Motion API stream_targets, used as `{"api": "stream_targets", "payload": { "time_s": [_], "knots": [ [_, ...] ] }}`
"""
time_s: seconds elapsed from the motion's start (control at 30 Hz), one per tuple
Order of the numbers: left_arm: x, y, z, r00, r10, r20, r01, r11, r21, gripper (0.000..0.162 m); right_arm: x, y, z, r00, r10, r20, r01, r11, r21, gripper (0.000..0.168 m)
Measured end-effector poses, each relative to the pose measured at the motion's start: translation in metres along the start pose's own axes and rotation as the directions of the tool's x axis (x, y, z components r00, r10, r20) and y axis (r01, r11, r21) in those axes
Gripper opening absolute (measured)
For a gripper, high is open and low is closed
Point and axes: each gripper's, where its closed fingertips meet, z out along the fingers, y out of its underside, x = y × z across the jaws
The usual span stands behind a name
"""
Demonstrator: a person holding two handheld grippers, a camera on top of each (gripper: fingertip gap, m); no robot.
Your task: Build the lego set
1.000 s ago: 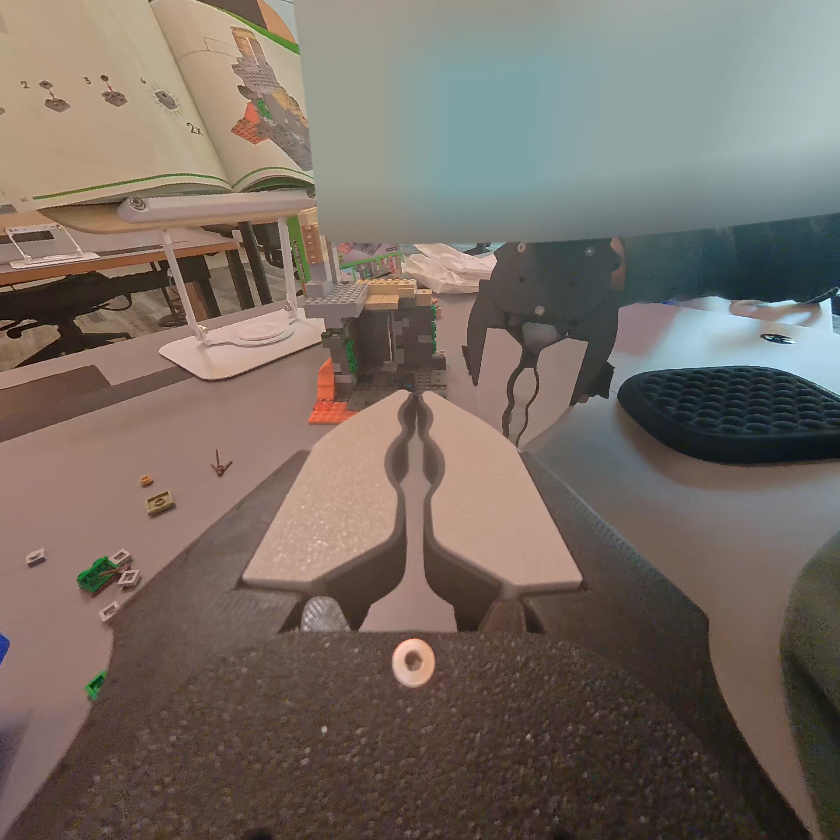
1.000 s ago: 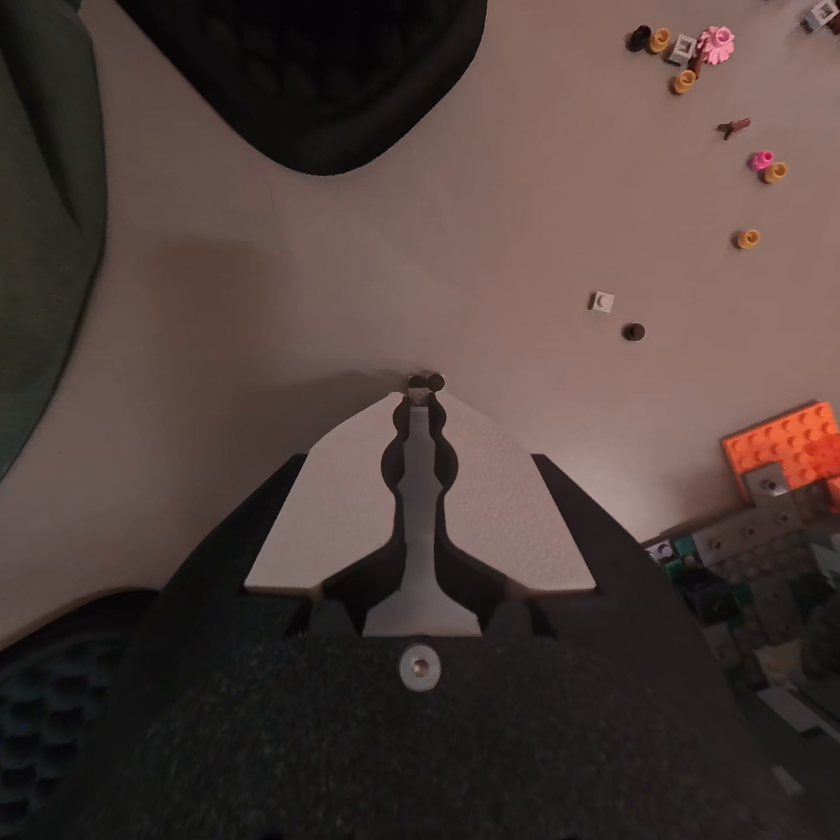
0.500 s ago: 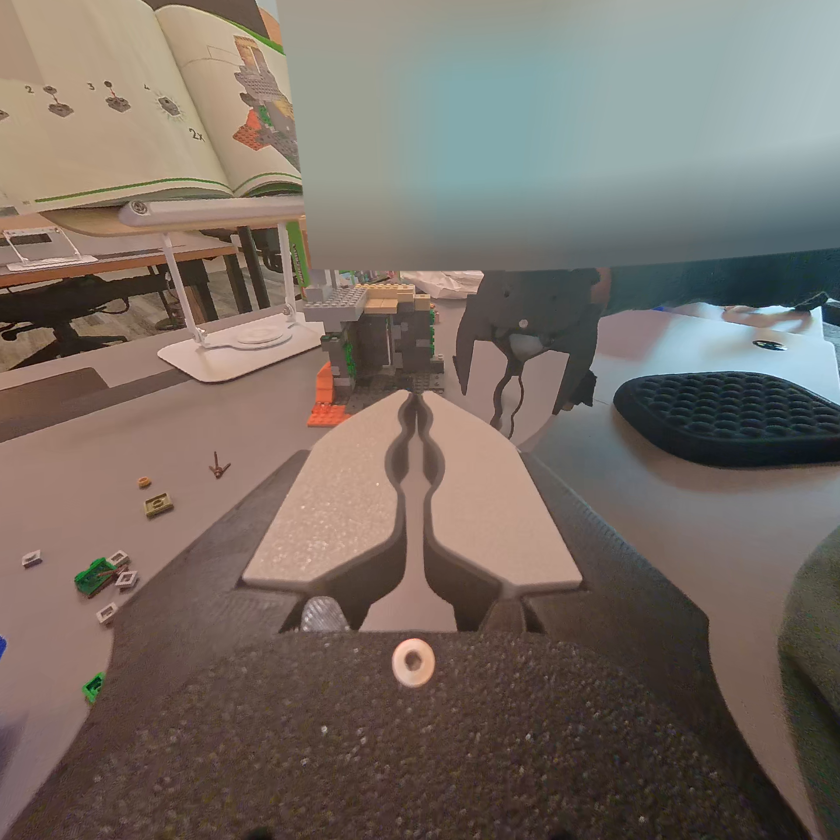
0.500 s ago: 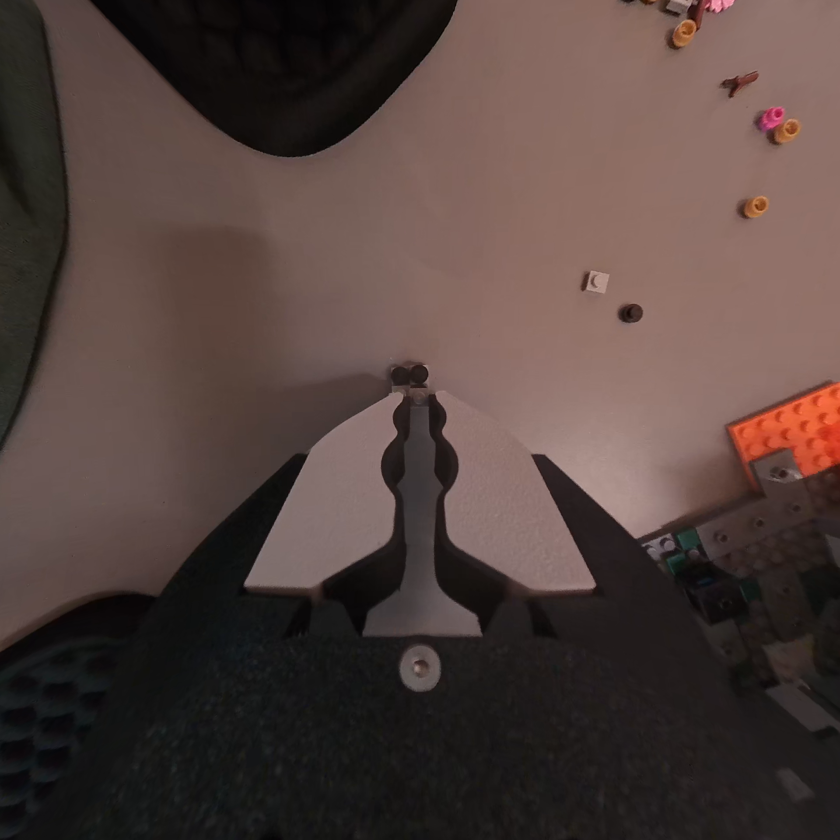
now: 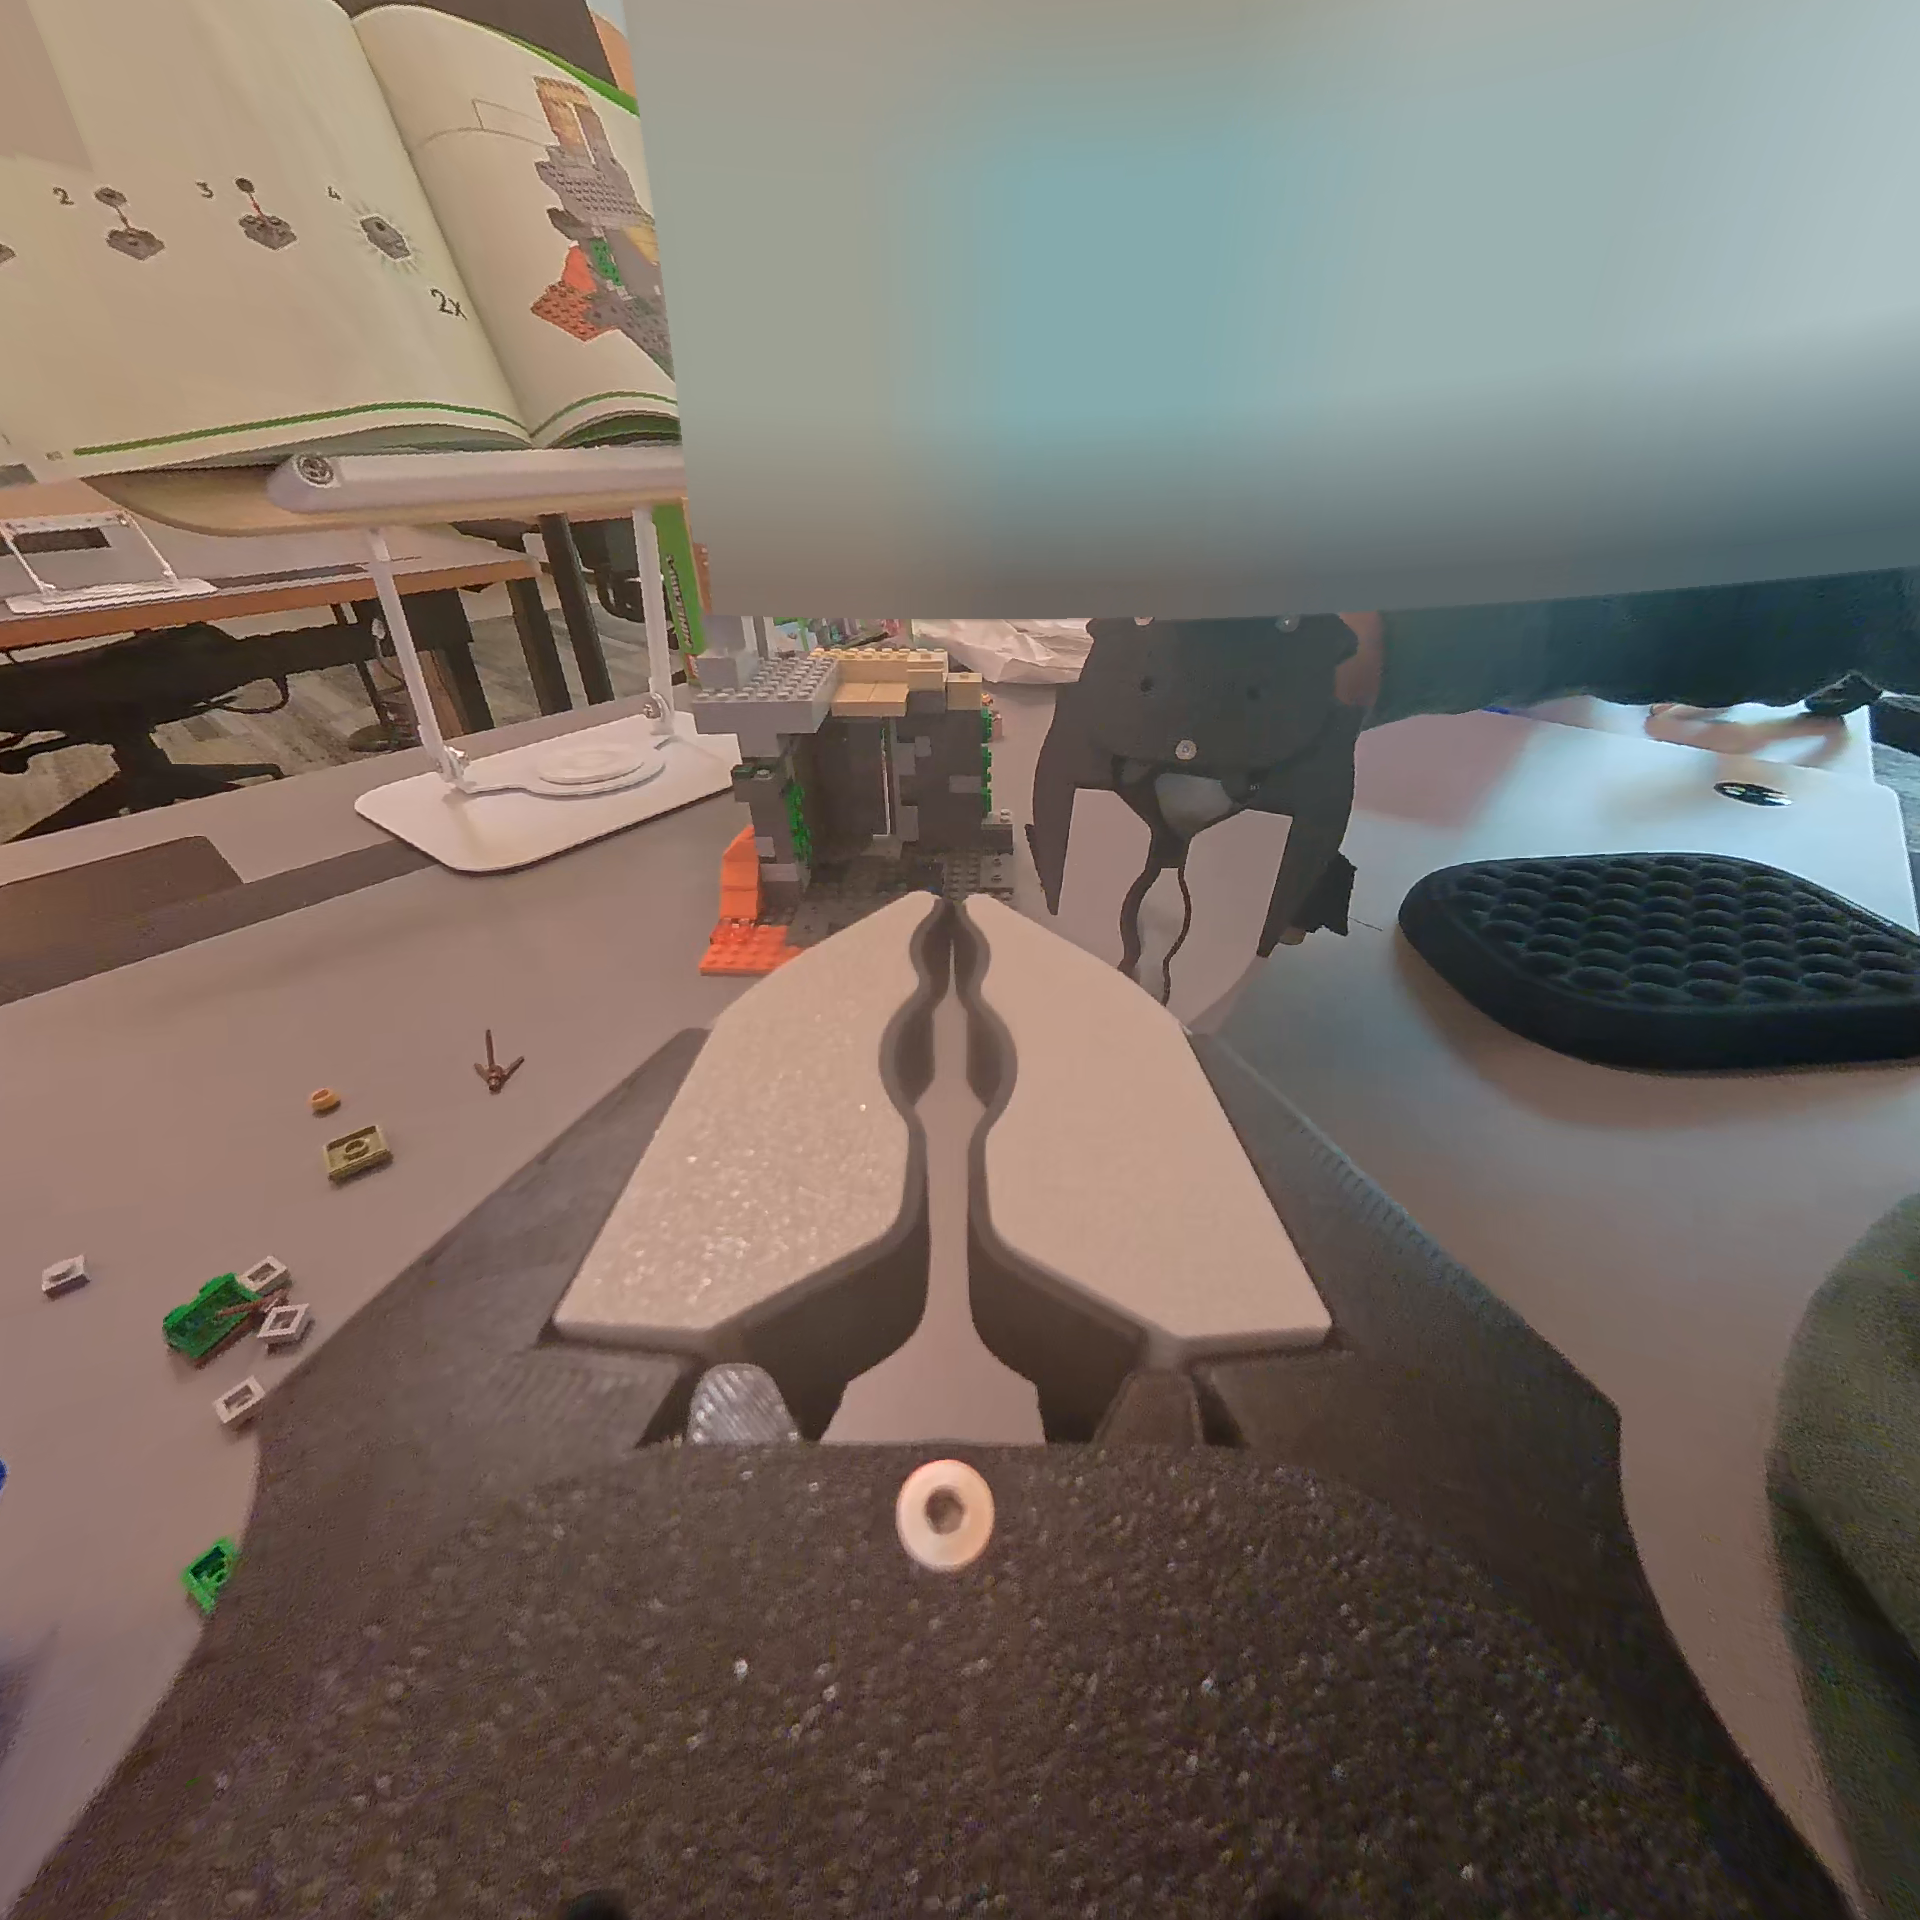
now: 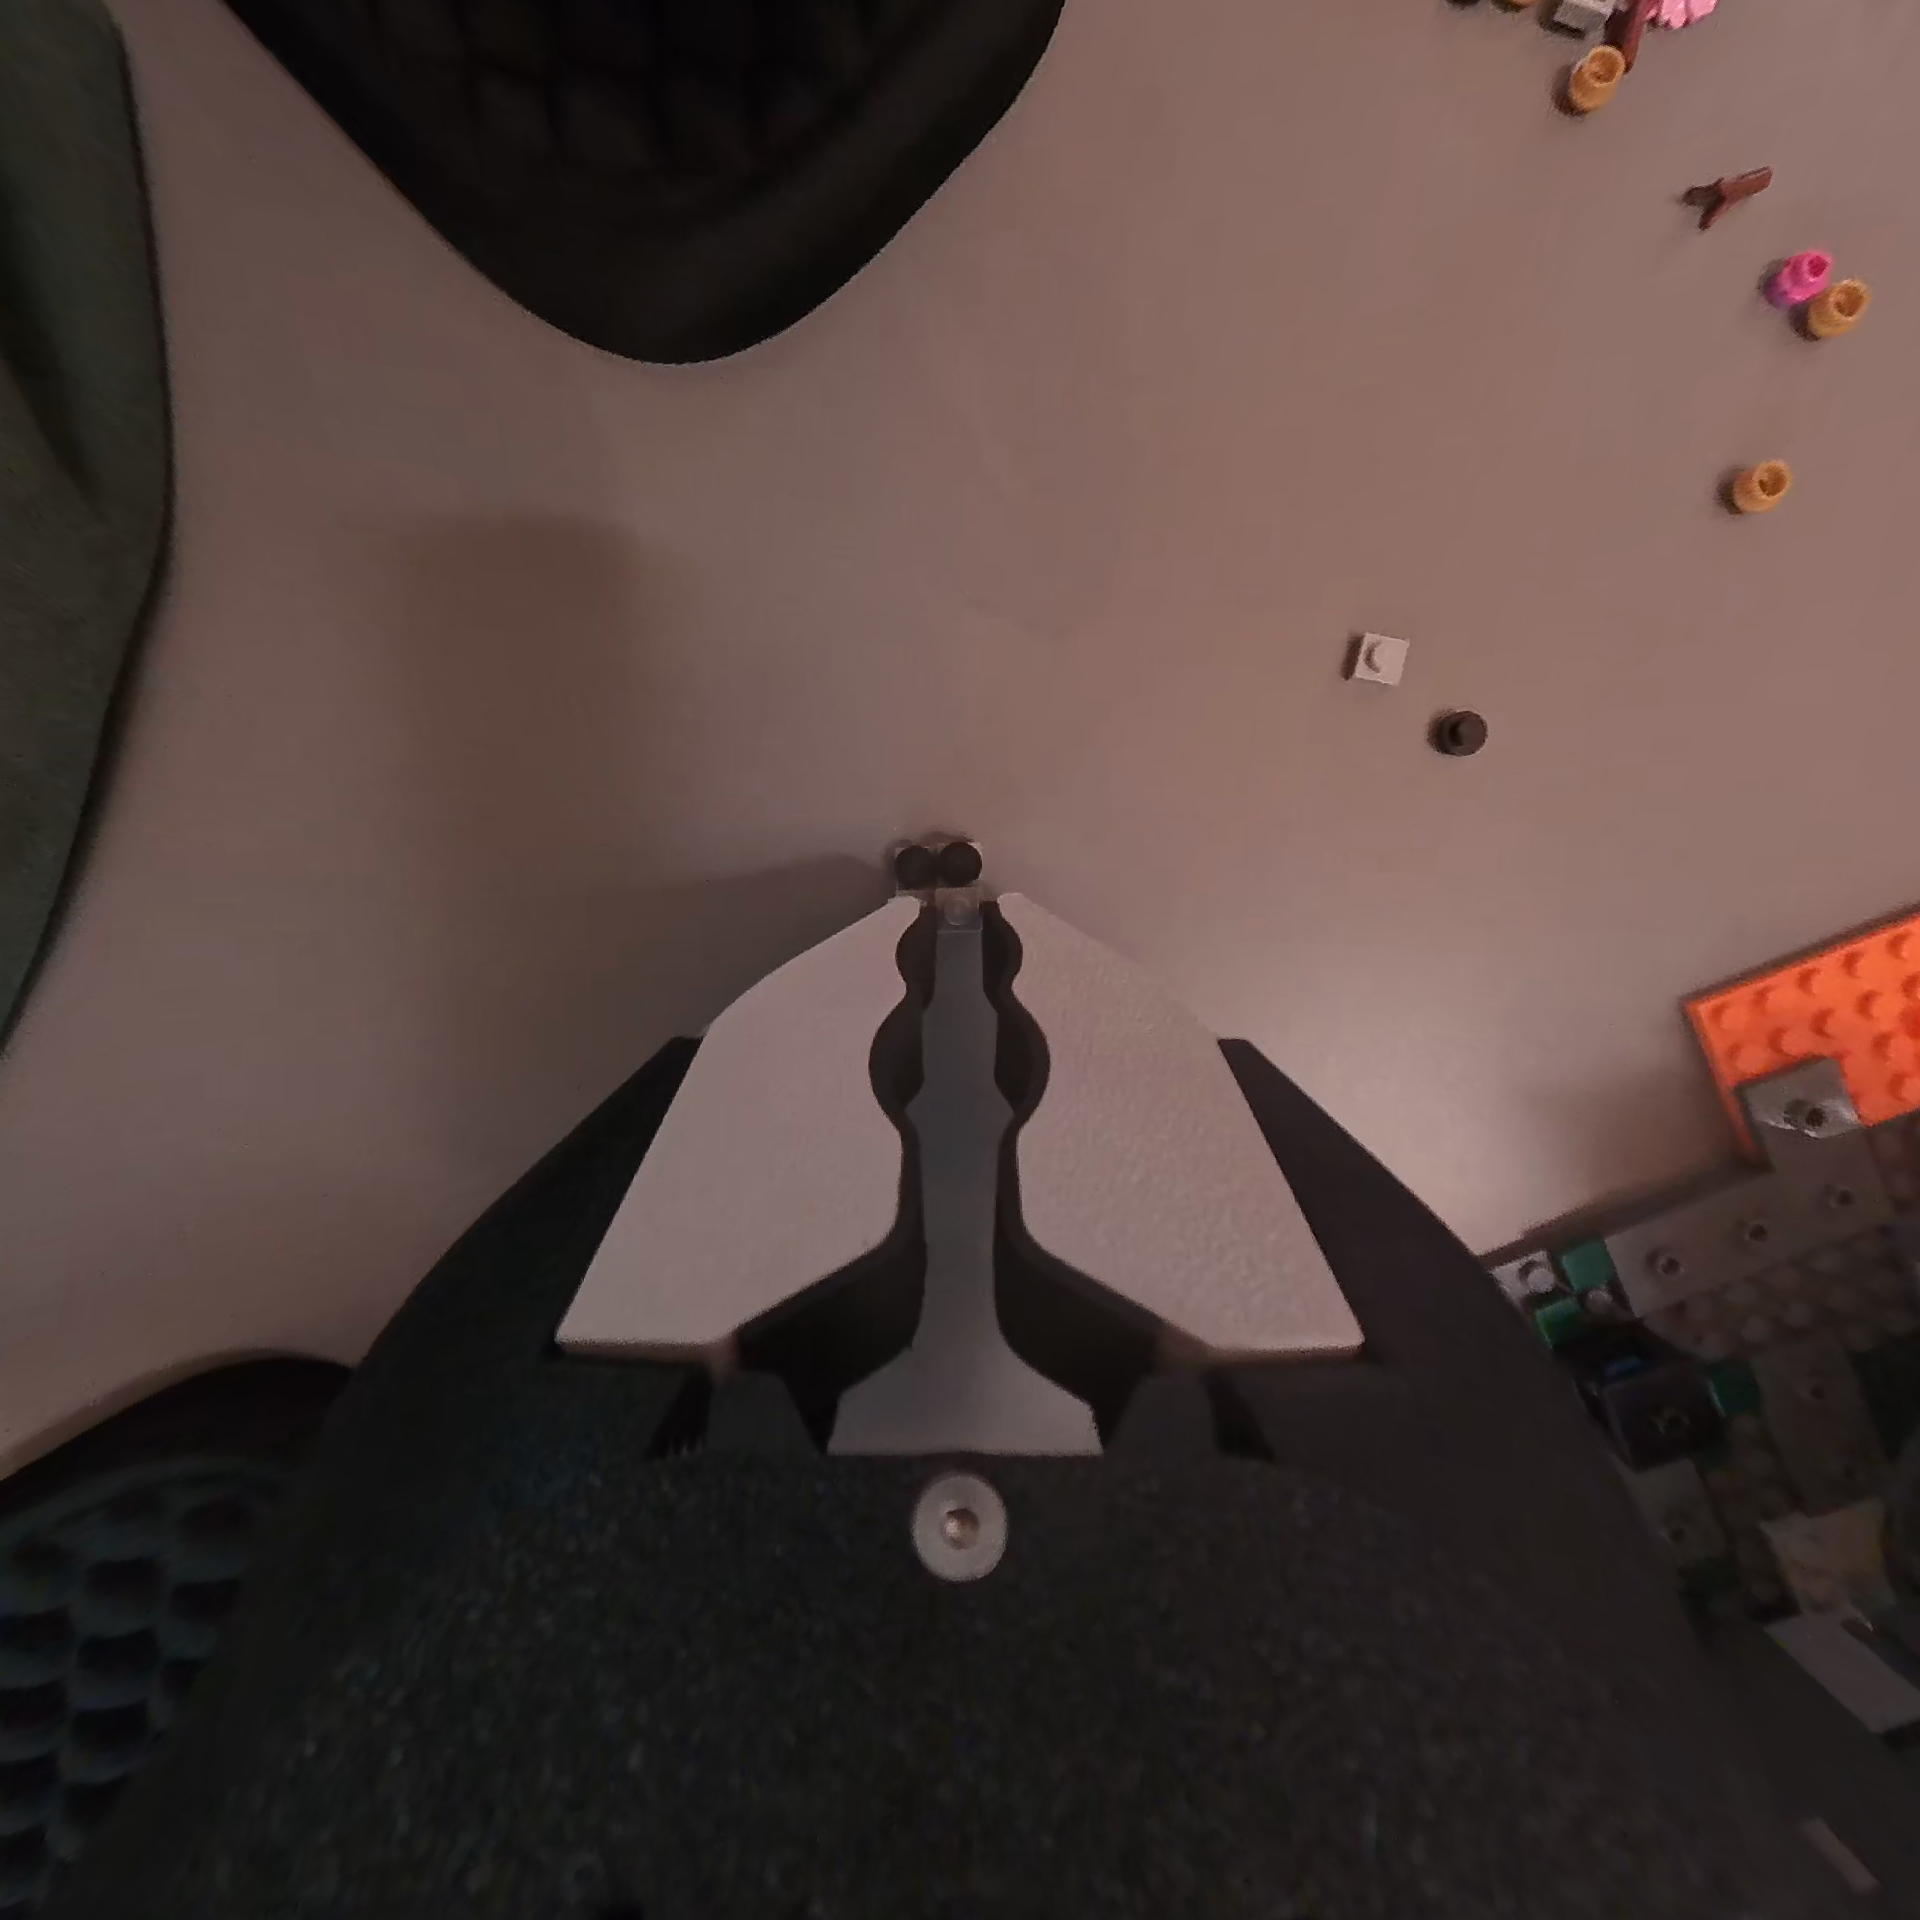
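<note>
Pinching a small grey plate topped with two dark round studs (image 6: 938,871), our right tongs (image 6: 951,904) point down at the bench (image 6: 727,623), their tips closed on that piece alone. Our left tongs (image 5: 948,920) are pressed together with nothing between them, aimed level toward the build.

Just past the left tips stands the partly built lego model (image 5: 862,779): dark grey rock walls with green bits, a light grey plate and tan pieces on top, all on a base with an orange corner plate (image 5: 743,940). From the right wrist view the same orange corner (image 6: 1829,1029) lies off to the right, near but apart from the held piece.

Farther out, loose parts are scattered over the bench: a white one-stud plate (image 6: 1379,659), a dark round stud (image 6: 1457,732), gold round pieces (image 6: 1761,486), a pink flower piece (image 6: 1806,278), and, on the left, green pieces (image 5: 213,1314) and an olive plate (image 5: 358,1151). An open instruction booklet (image 5: 260,260) rests on a white stand (image 5: 540,800), and a black honeycomb mat (image 5: 1662,956) lies to the right.

We judge the build to be somewhere midway: the lower structure is up, the little sub-assembly is not yet seated, and many small parts remain unused.
</note>
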Motion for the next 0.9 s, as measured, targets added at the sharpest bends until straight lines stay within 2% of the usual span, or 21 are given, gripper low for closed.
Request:
{"api": "stream_targets", "payload": {
  "time_s": [0.8, 0.9],
  "knots": [
    [0.0002, 0.0001, -0.0004, 1.000, -0.001, -0.002, 0.001, 1.000, 0.000, 0.000, -0.0009, -0.0025, -0.0045, 1.000, 0.000, -0.006, 0.000, 1.000, 0.027, 0.010],
    [0.0000, 0.0001, -0.0004, 1.000, -0.002, -0.002, 0.002, 1.000, 0.000, 0.000, -0.0044, -0.0044, -0.0062, 1.000, -0.009, -0.015, 0.010, 0.999, 0.051, 0.014]
  ]
}}
